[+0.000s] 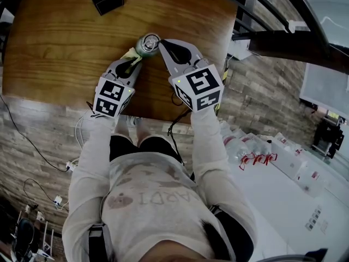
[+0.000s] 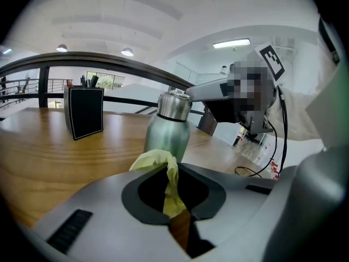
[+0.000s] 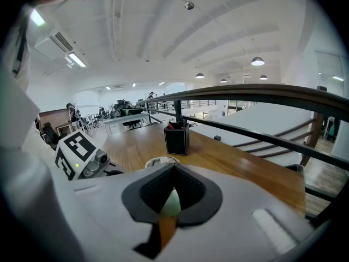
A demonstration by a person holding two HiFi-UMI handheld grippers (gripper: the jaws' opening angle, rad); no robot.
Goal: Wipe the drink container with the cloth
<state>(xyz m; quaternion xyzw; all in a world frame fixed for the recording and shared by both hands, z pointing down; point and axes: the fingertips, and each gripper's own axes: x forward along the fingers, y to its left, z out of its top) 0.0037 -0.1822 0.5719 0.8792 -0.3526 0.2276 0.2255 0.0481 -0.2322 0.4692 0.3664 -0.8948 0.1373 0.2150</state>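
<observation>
1. Nearest the camera on the person's head, two pale sleeves (image 1: pixel 91 162) reach forward over the edge of a wooden table (image 1: pixel 60 53), and each hand carries a gripper.
2. The left gripper (image 2: pixel 172 169) has its jaws closed on a yellow-green cloth (image 2: pixel 154 162). The fabric is pinched in the slot between them, and a crumpled fold bulges out past the tips.
3. That fold sits just in front of the drink container (image 2: pixel 168 131), at the lower part of its body. The views do not settle whether it touches.
4. The container is a pale green metal bottle with a steel shoulder and cap. It stands upright on the table near the front edge, between the two gripper tips.
5. The right gripper (image 3: pixel 173 168) has its jaws drawn together so that the tips meet, and nothing is clamped between them.
6. In the right gripper view, the bottle's green side shows through the gap behind the tips, and the rim of its cap shows just beyond them.
7. In the left gripper view, the right gripper's tip lies against the top edge of the cap from the right side.
8. Farther back on the table, well apart from the bottle, stands a black square pen holder (image 2: pixel 85 112) with a few items sticking out of it.
9. Beyond the far edge of the table runs a dark curved railing (image 2: pixel 109 58).
</observation>
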